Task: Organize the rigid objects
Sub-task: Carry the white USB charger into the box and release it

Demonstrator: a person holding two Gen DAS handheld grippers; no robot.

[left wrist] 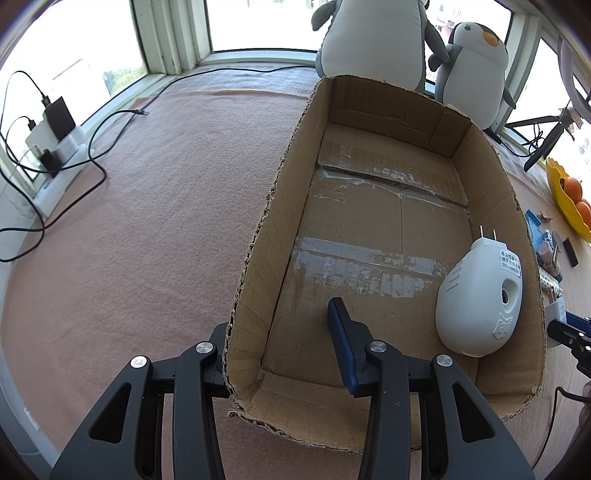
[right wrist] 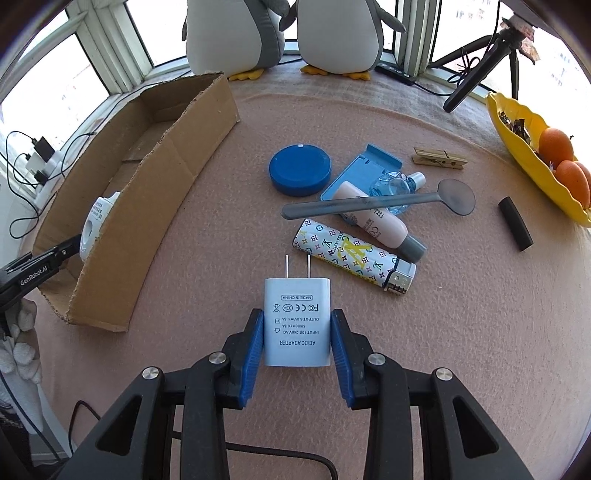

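Observation:
A white AC adapter [right wrist: 297,295] lies on the pink cloth with its prongs pointing away, and my right gripper [right wrist: 296,317] is shut on it, a blue pad against each side. To its left stands an open cardboard box [right wrist: 147,206]. Inside the box [left wrist: 491,166] a white plug-in device [left wrist: 480,295] lies against the right wall. My left gripper [left wrist: 279,317] sits astride the box's near left corner, one finger outside and the blue-padded one inside, shut on the cardboard. Beyond the adapter lie a patterned lighter [right wrist: 351,258], a pink tube [right wrist: 373,218], a grey spoon [right wrist: 369,203] and a blue lid [right wrist: 300,169].
A wooden clothespin [right wrist: 439,158] and a black piece [right wrist: 515,223] lie to the right. A yellow bowl [right wrist: 517,147] with oranges is at the right edge. Two plush penguins [right wrist: 229,33] and a tripod [right wrist: 476,70] stand by the window. A power strip with cables [left wrist: 55,147] is at the left.

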